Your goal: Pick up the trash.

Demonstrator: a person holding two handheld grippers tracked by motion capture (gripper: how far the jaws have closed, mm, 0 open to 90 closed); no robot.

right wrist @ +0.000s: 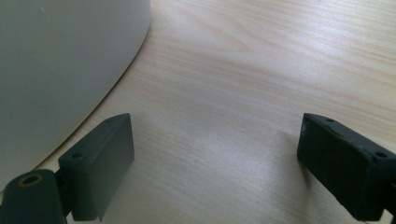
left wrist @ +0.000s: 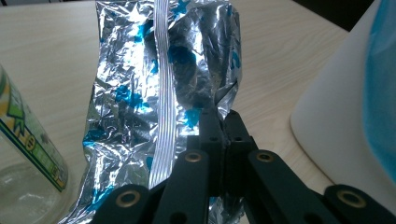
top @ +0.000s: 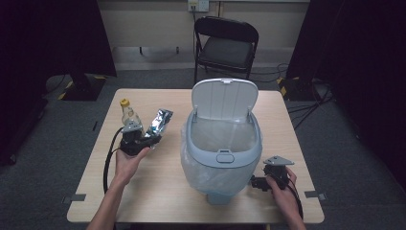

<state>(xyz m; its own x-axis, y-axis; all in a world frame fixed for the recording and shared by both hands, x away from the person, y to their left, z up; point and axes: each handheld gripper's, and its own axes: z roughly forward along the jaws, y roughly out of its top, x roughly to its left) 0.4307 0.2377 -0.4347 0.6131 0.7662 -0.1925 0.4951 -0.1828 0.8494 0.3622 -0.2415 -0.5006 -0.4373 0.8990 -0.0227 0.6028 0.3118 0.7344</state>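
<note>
The left claw [top: 152, 139] is clenched on a crumpled silver foil bag [top: 159, 122] with blue marks. In the left gripper view its two black jaws meet on the lower edge of the bag [left wrist: 154, 93], and the bag stands up and away from the claw, above the counter [top: 143, 191]. A white seam strip runs along the middle of the foil. Just beside this claw, on its left, stands a clear plastic bottle [top: 128, 113] with a yellow cap and a green and yellow label; the bottle [left wrist: 23, 154] is upright on the counter. On the other side of the left claw, near it, is a pale blue bin [top: 222, 153] with a plastic liner and its white lid raised.

The right claw [right wrist: 215, 163] is released: its jaws stand wide apart with bare wood of the counter between them. It rests low at the counter, and the rounded wall of the bin [right wrist: 56, 60] is just beside its left jaw.
</note>
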